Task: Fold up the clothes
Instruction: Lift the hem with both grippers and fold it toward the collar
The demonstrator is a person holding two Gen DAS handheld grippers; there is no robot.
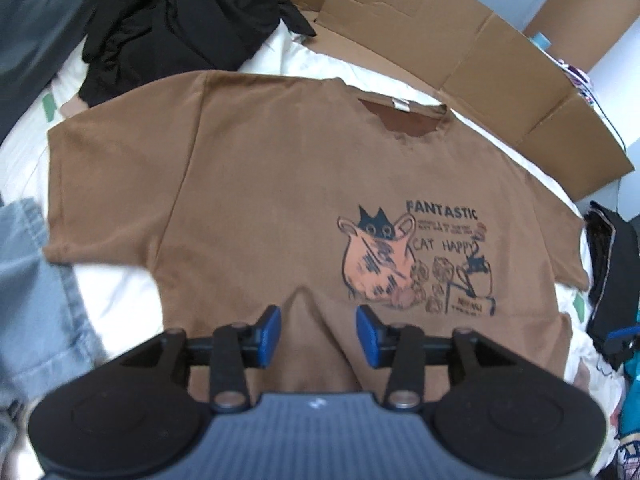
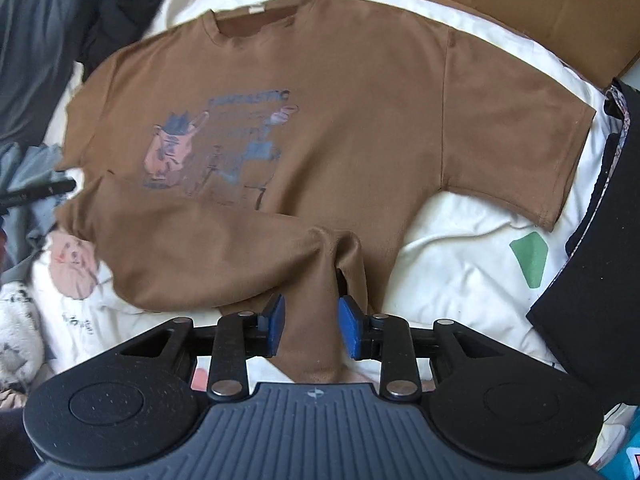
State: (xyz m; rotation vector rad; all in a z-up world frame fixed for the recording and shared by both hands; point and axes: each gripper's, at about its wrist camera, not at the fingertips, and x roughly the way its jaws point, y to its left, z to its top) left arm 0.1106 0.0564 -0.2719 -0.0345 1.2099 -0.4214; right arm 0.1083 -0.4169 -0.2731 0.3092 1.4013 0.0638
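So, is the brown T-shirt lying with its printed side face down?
No, the brown T-shirt lies print up: its cat graphic and lettering show in the left wrist view.

The brown T-shirt (image 1: 260,168) is soft matt cotton-looking knit, with a flat printed graphic (image 1: 416,260). Under it is a smooth white cloth sheet (image 2: 460,248). The cardboard (image 1: 460,64) is plain matt corrugated stuff. The gripper bodies are matt black plastic with ribbed grey tops (shiny metal rivets too), and the blue pads (image 1: 370,336) look rubbery.
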